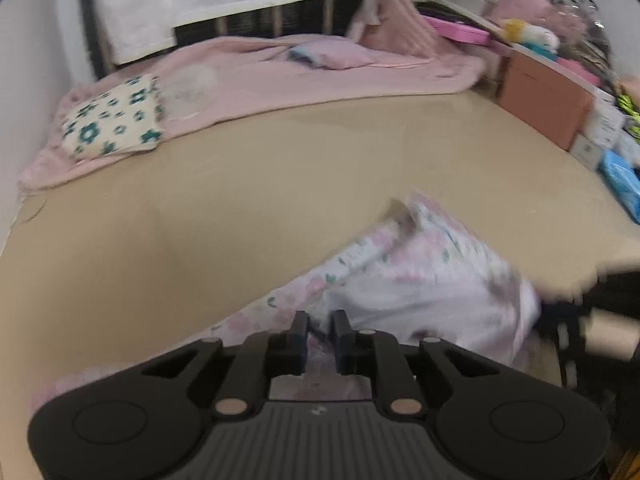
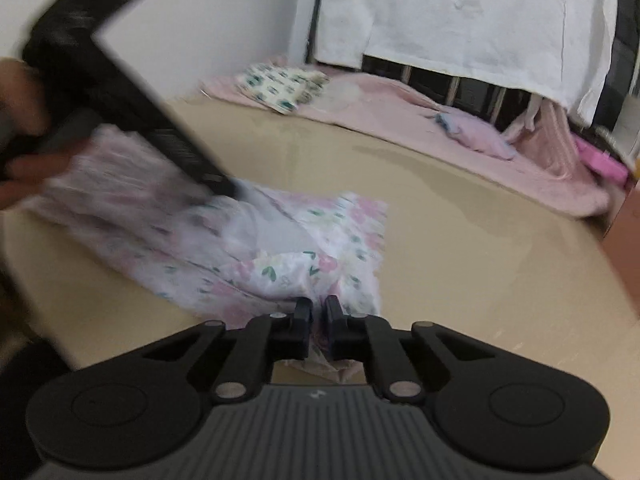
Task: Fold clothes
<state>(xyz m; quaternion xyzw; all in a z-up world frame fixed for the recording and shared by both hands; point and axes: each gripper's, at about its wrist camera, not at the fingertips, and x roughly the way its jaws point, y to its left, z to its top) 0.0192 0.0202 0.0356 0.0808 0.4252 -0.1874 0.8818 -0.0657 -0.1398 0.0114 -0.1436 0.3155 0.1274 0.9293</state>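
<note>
We are pinching the floral garment (image 2: 280,248), lying on the tan mat (image 1: 240,200) below the pink blanket (image 1: 320,76), with left gripper (image 1: 320,326) and right gripper (image 2: 318,312) both narrowed on its cloth, and next we are probably needing one even lift to fold it.

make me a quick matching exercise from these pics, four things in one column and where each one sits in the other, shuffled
Things:
1. floral garment
2. flower-print cushion
3. white sheet
4. pink blanket

Places:
A. hanging over the railing at the back
B. spread along the far edge of the tan surface
C. on the blanket's left end, near the wall
D. on the tan surface, right in front of both grippers

Pairs: 1-D, 2-C, 3-A, 4-B
</note>
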